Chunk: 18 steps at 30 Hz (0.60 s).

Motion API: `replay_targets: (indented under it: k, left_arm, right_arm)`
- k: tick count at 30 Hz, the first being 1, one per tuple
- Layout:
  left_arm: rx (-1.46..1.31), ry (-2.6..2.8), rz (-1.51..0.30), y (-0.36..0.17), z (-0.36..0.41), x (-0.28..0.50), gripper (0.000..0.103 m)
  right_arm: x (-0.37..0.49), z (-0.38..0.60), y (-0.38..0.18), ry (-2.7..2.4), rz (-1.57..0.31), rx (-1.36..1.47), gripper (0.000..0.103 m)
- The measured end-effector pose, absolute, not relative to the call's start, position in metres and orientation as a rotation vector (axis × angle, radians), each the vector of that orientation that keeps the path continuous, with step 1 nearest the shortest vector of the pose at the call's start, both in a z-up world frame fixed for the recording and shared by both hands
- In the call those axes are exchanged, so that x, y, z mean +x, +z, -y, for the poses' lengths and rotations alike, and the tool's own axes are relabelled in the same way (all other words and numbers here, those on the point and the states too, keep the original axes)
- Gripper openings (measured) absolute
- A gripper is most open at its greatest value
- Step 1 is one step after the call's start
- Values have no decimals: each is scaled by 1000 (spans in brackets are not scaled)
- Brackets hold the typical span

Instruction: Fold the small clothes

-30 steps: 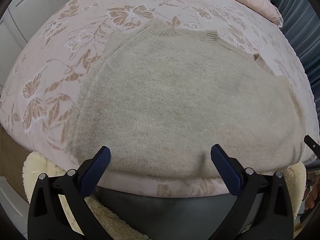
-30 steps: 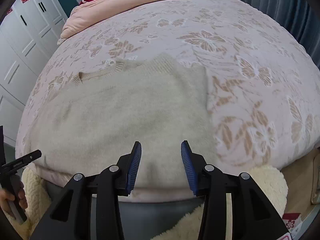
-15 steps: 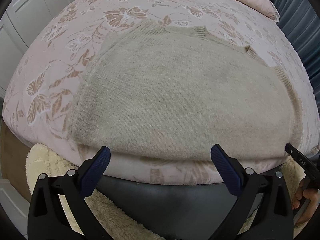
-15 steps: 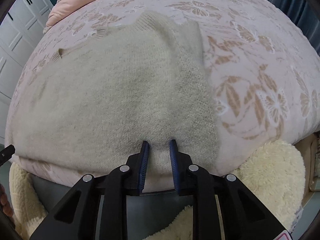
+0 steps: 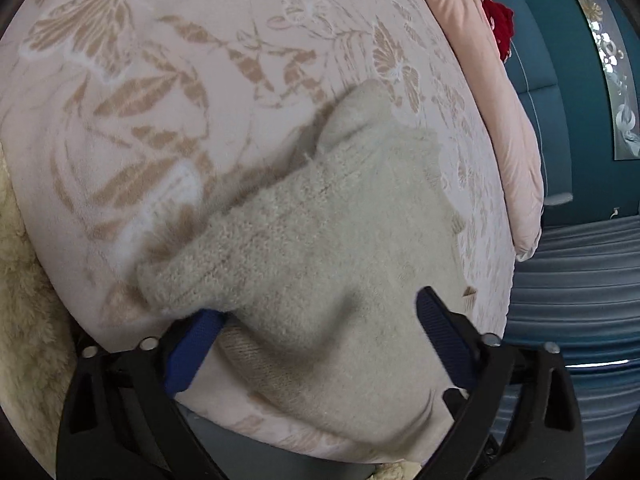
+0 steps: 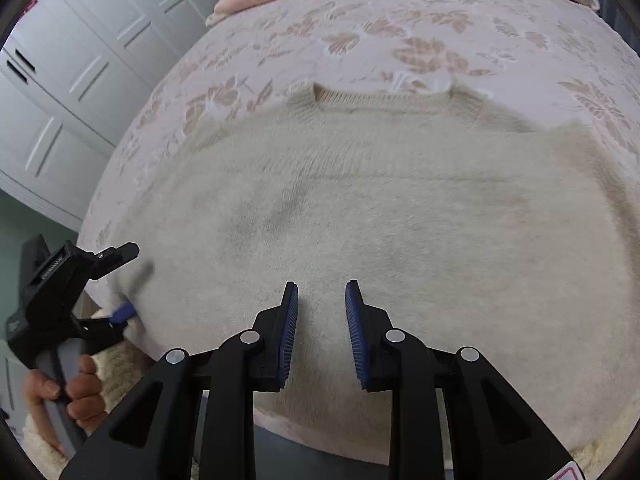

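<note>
On the bed [image 6: 500, 32] I see the cream sweater [image 6: 400, 208] lying flat, its long axis running across me, collar on the far side. My right claw [image 6: 322, 312] hangs over the near hem, jaws narrow, opening, nothing pinched. My left claw [image 5: 316, 328] is nearer its corner: jaws spread, closing around that raised edge.

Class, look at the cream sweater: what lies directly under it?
The cream sweater lies spread on a pink leaf-patterned bedspread, which shows all around it. Whatever is beneath the sweater's middle is covered and cannot be seen.
</note>
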<state>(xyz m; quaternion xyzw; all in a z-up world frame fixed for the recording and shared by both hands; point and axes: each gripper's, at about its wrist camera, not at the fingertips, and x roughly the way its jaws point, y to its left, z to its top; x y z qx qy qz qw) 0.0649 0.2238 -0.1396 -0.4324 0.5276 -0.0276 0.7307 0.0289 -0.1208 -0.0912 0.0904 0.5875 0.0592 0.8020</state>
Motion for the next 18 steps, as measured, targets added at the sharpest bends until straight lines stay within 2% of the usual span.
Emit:
replay_targets:
  k: [1,2,5,10,13,14,15,18]
  left_arm:
    - [-920,-77,-1167,-136,-221,67,44]
    - [-894,-109,-1175,-133,-218,69,27]
    - [-872,-212,-1120,-107,-209,70,20]
    - [-701,-481,-988,-15,-140,68,16]
    - [-579,-725,-942,37,-68,54,0]
    - [-536,-811,-939,48,-41,47,0]
    - [-479,-876,-945,57,-14,38,0]
    - [-318,-1003,-997,47,66,18,0]
  right_arm:
    - [30,117,-102,117,-1278,158,24]
    - [30,115,-108,118,-1265,132,24]
    - [28,118,-108,135,-1247,137,24]
    - [21,140,-96,171,-1232,275,25]
    - [-3,176,-72,141,-1162,367,28]
    - [-15,195,-63,121,-1129,401,29]
    - [-26,215,-56,93,-1107,439,34]
    - [-61,276,-44,-40,-1075,493,38]
